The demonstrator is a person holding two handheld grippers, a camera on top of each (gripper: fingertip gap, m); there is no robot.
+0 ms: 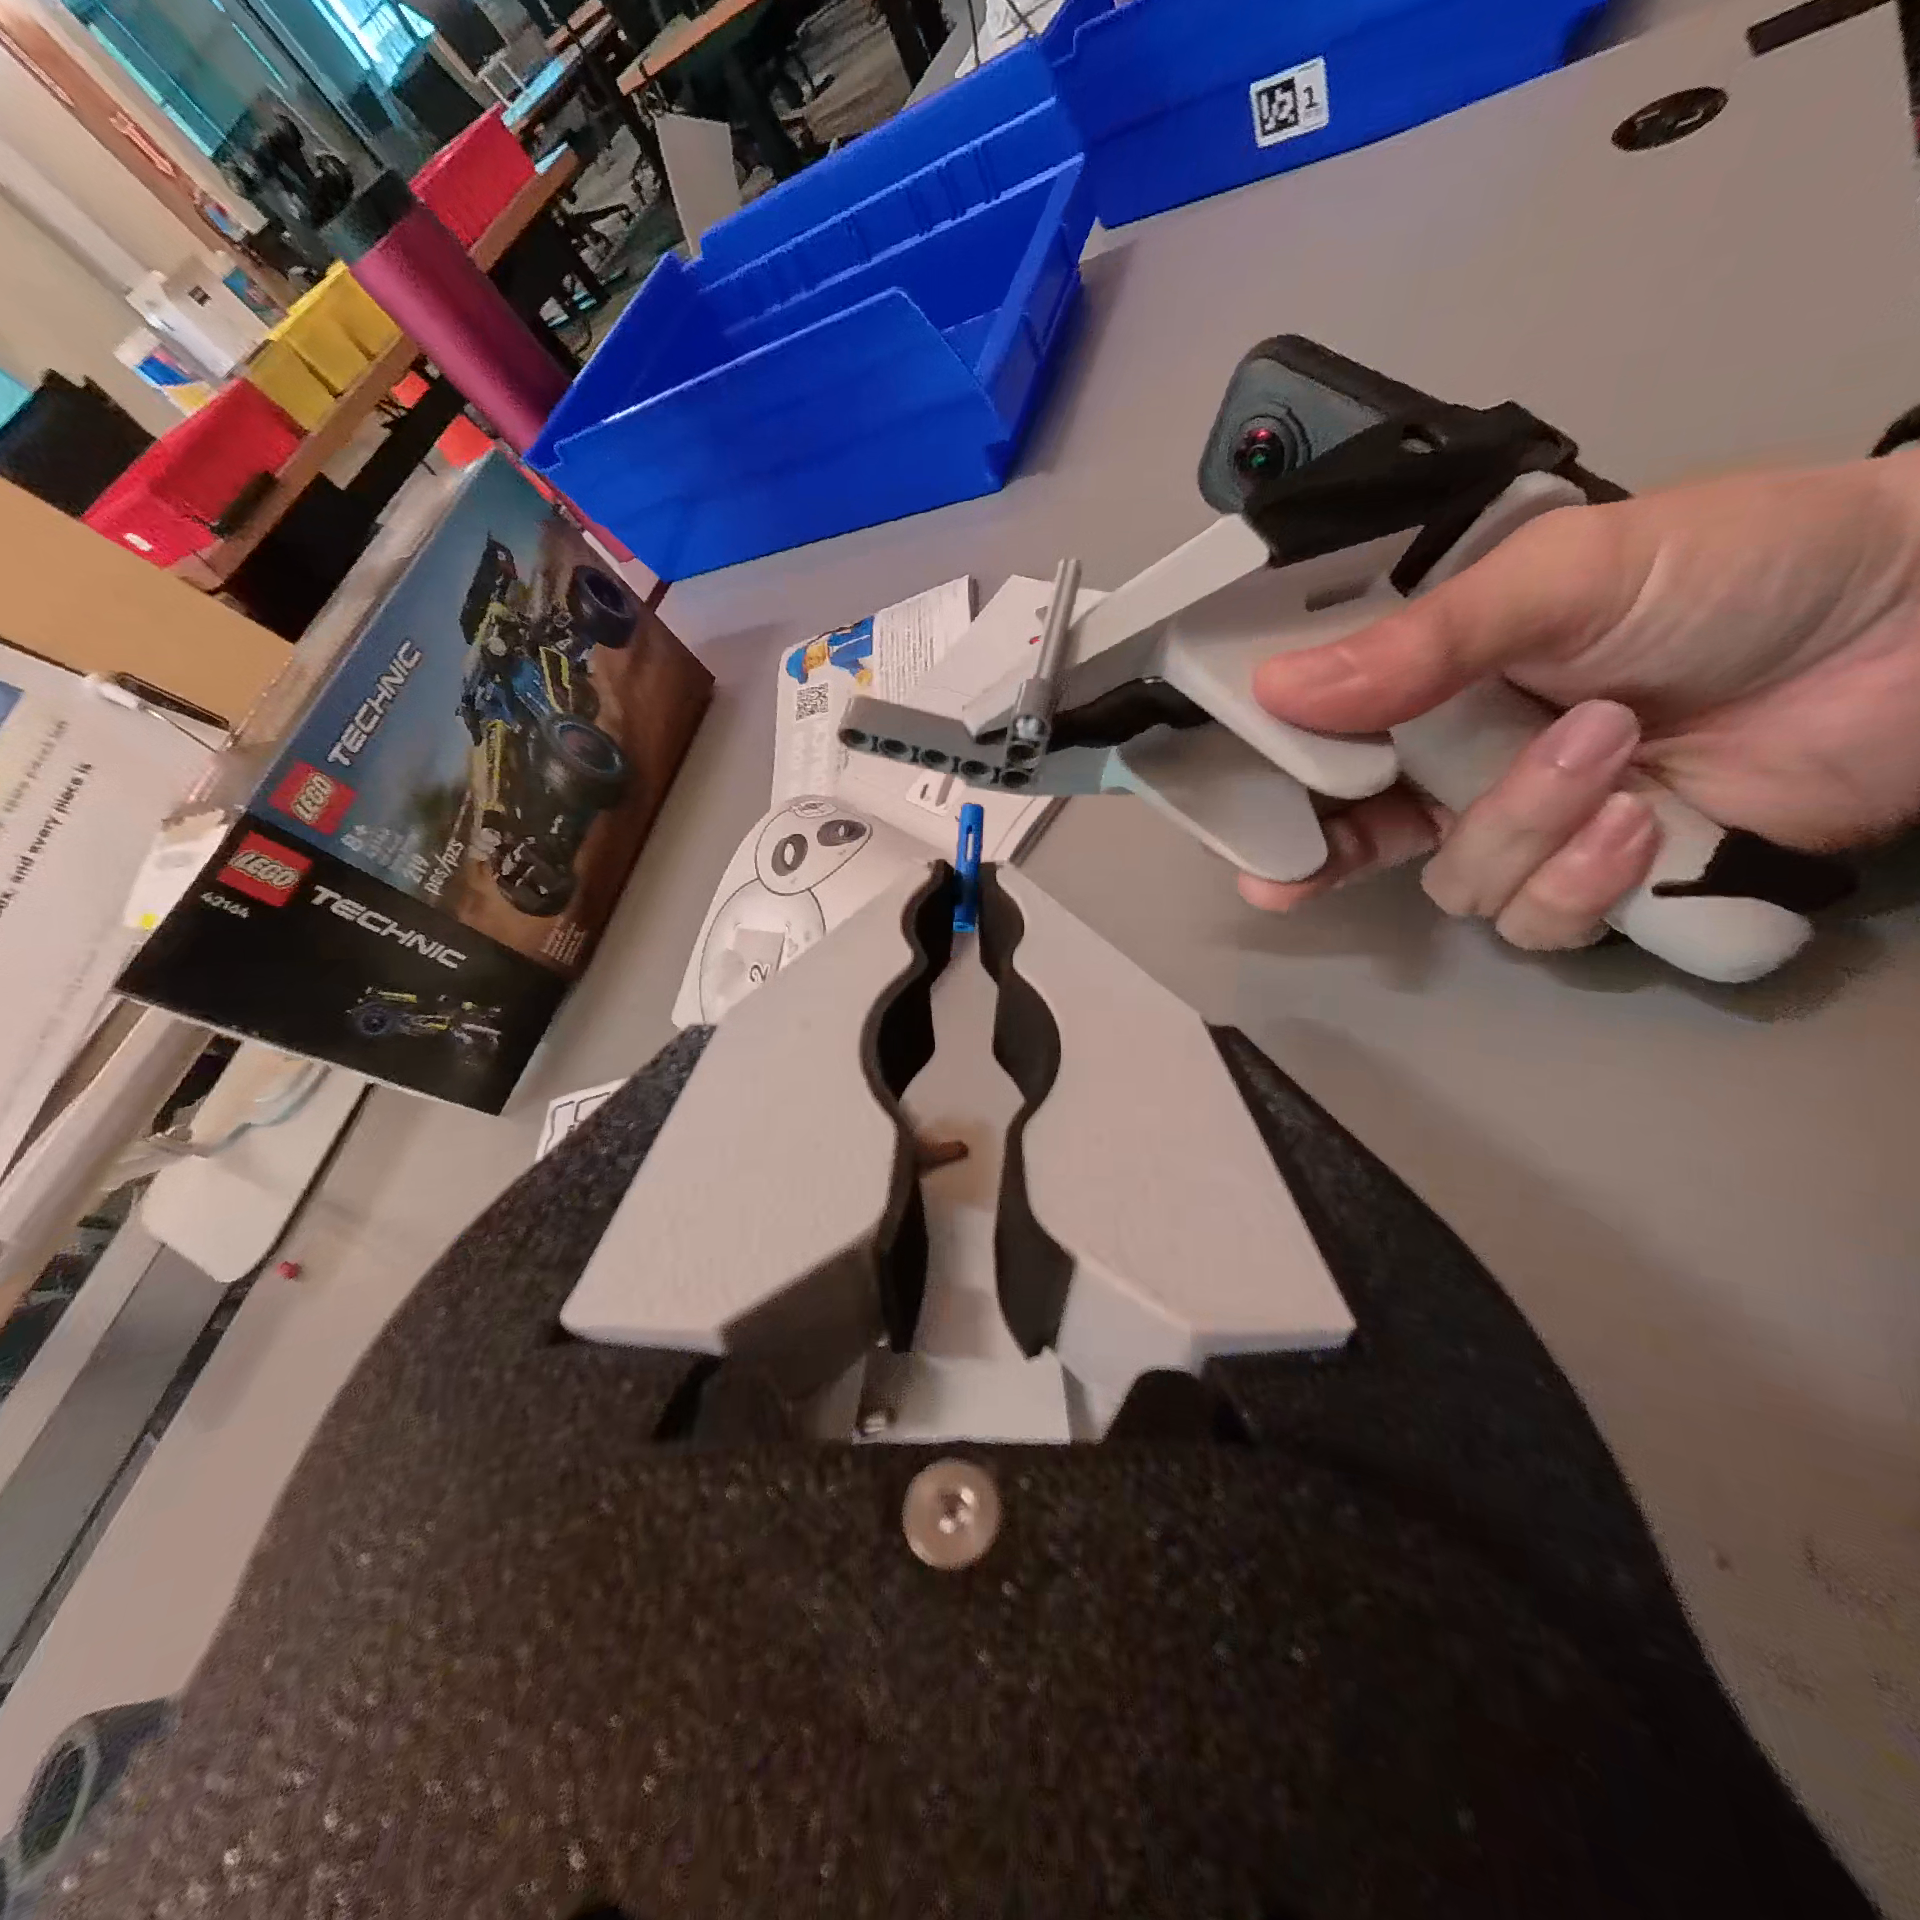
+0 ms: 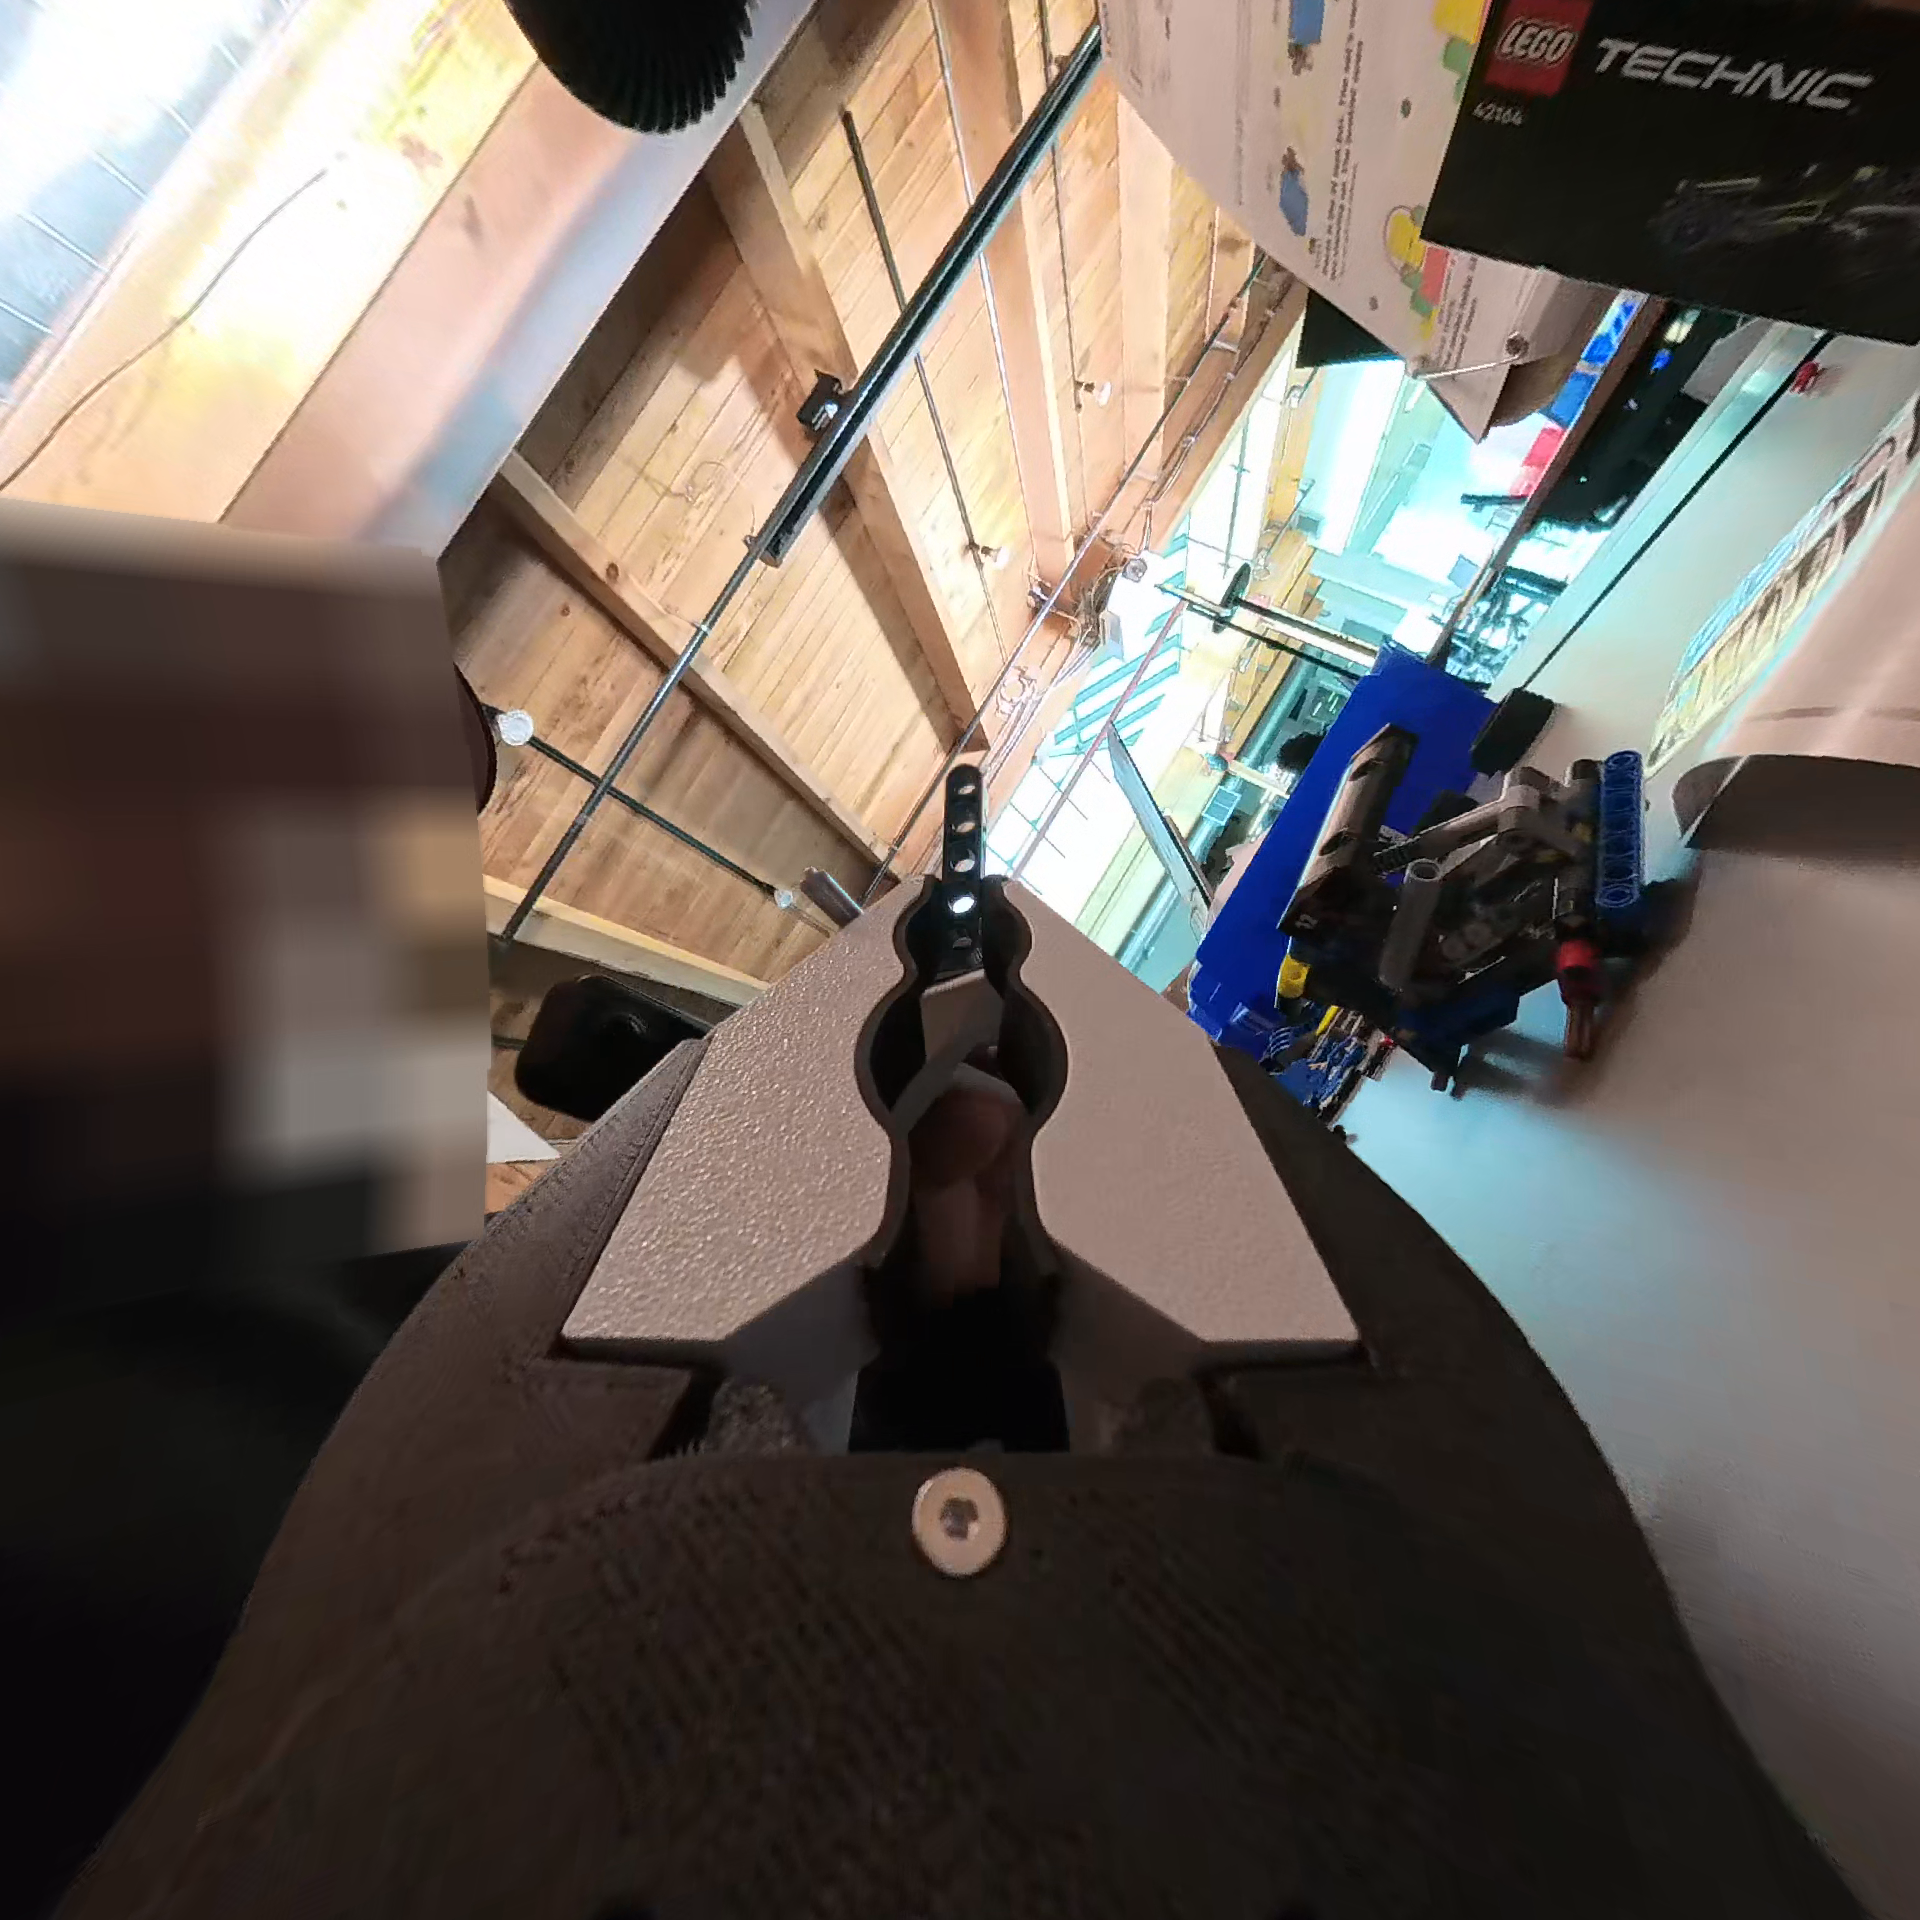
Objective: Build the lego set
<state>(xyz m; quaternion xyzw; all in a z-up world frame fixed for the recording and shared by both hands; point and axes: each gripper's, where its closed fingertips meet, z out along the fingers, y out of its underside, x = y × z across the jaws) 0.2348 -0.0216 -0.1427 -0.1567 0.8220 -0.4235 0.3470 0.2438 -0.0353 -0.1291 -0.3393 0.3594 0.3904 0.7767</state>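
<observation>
My left gripper is shut on a small blue pin that sticks out past its tips. Just beyond it, my right gripper, held in a hand, is shut on a grey L-shaped beam with holes. A thin grey axle stands up from the beam's corner. The pin's tip is a little below the beam, apart from it. In the right wrist view my right gripper is shut on the same beam, which looks dark against the ceiling. A partly built blue and grey model lies on the table.
The set's box lies on the grey table to the left and also shows in the right wrist view. Instruction sheets and a printed bag lie under the grippers. Blue bins stand behind. Left and right tips are no more than a few centimetres apart.
</observation>
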